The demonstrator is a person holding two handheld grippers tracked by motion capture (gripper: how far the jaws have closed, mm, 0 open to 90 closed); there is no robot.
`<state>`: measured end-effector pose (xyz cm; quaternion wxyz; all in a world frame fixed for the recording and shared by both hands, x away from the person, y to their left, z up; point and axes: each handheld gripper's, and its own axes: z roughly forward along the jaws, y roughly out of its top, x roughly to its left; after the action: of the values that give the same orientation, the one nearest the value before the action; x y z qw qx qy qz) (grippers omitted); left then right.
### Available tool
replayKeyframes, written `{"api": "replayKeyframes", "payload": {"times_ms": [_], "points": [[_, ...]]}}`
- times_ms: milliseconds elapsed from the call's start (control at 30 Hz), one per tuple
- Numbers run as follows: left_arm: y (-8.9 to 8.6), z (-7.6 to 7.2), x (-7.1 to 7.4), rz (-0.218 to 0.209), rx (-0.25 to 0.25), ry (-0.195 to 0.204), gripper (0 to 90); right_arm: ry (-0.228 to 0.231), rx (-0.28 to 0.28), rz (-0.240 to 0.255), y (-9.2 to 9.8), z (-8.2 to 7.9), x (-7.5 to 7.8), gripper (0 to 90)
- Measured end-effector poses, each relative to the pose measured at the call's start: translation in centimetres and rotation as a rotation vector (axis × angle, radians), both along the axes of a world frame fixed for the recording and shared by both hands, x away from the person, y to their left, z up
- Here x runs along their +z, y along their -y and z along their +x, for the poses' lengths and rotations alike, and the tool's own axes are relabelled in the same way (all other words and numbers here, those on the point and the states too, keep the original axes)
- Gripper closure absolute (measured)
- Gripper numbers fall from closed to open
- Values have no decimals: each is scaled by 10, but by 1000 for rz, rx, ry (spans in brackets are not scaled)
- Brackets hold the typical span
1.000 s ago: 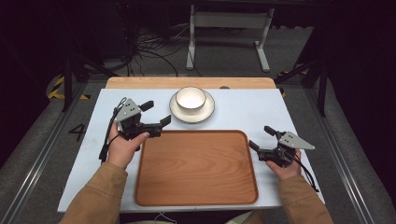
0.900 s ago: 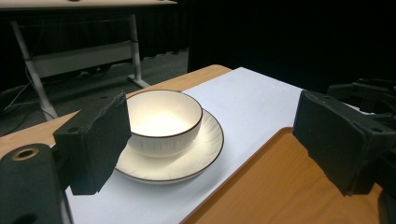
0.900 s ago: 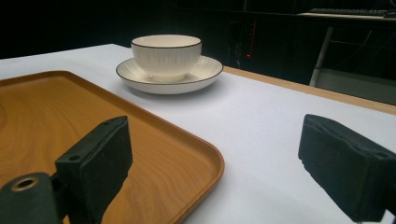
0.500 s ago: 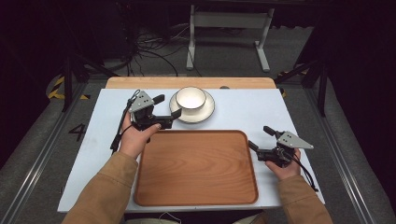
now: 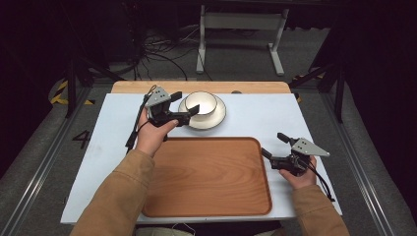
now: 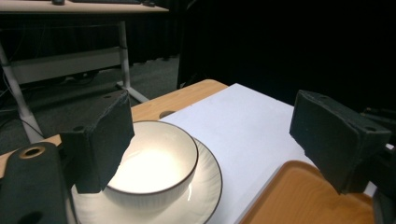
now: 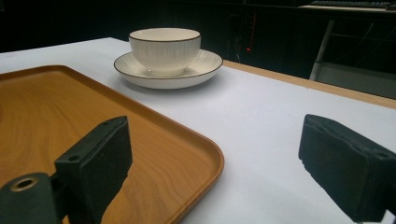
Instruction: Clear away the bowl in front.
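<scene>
**Left gripper opened around the bowl's rim, right gripper held apart beside the tray**

A white ceramic bowl with a thin dark rim (image 5: 200, 102) is seen standing upright on a round white ribbed saucer (image 5: 218, 117), which is set on the pale white tabletop (image 5: 255, 115) just beyond the far edge of a rectangular brown wooden tray with rounded corners (image 5: 206, 177). The saucer and the tray are close together but not touching.

The left gripper (image 5: 185, 106) is held at the bowl's left side, with its jaws spread wide. In the left gripper view one black pad (image 6: 100, 140) is seen in front of the near rim of the bowl (image 6: 156, 161), while the other pad stands well clear of the bowl, above the tray's corner (image 6: 299, 196). Whether the near pad touches the rim cannot be told. Nothing is clamped.

The right gripper (image 5: 274, 146) is held just beside the tray's right edge, well apart from the bowl. Its jaws are parted and nothing is held between them; in the right gripper view the tray's corner (image 7: 187, 154) and bare tabletop are seen between the pads, with the bowl (image 7: 164, 46) and saucer farther off.
</scene>
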<state>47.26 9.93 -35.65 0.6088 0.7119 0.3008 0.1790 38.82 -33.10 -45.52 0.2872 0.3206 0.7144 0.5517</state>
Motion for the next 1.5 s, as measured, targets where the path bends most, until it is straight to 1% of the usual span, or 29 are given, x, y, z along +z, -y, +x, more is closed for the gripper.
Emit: {"api": "replayKeyframes", "payload": {"times_ms": [33,167,267,367,400,533,567,700,800,833,967,1033,1067,1100,1133,1167,1233,1267,1333,1367,1400,1467,1500], "points": [[1,2,1,8,-2,5,146,-4,0,3,0,0,0,100],[7,8,1,18,-10,6,146,-11,-2,8,1,1,0,94],[10,12,1,10,-7,13,151,-12,-4,5,0,1,0,93],[13,16,1,19,-11,7,156,-9,-4,-3,0,1,0,93],[13,18,2,24,-11,10,156,-9,-2,-5,-1,1,0,93],[19,22,5,22,-22,12,156,-11,-3,-14,-1,1,0,93],[22,24,6,33,-32,11,160,-12,-4,-13,-1,1,0,93],[27,27,7,43,-42,7,176,-9,-6,-14,-2,1,0,93],[28,32,9,69,-35,14,190,-10,-8,-14,-2,1,0,93],[29,33,10,73,-34,7,192,-11,-8,-13,-2,1,0,93],[30,38,15,94,-33,6,190,-12,-11,-13,-2,1,0,93],[30,40,15,91,-39,6,196,-12,-10,-14,-2,1,0,93],[31,41,15,112,-47,-3,200,-12,-10,-13,-2,1,0,93],[30,43,17,149,-41,3,209,-13,-10,-13,-2,1,0,93],[30,43,19,192,-42,-4,247,-13,-10,-13,-2,1,0,92],[29,44,20,214,-59,-9,323,-12,-11,-13,-2,1,0,88],[30,45,22,243,-83,5,325,-12,-12,-13,-2,1,0,87],[29,46,23,252,-93,9,324,-12,-12,-13,-2,1,0,86],[31,47,24,264,-129,-25,314,-12,-11,-13,-2,1,0,86],[31,49,24,283,-138,-27,292,-12,-11,-14,-2,1,0,86],[32,50,24,297,-147,-41,284,-12,-12,-13,-2,1,0,86],[35,53,23,311,-155,-83,242,-11,-15,-13,-2,1,0,81],[36,55,22,310,-156,-94,227,-11,-14,-14,-2,1,0,81]]}}
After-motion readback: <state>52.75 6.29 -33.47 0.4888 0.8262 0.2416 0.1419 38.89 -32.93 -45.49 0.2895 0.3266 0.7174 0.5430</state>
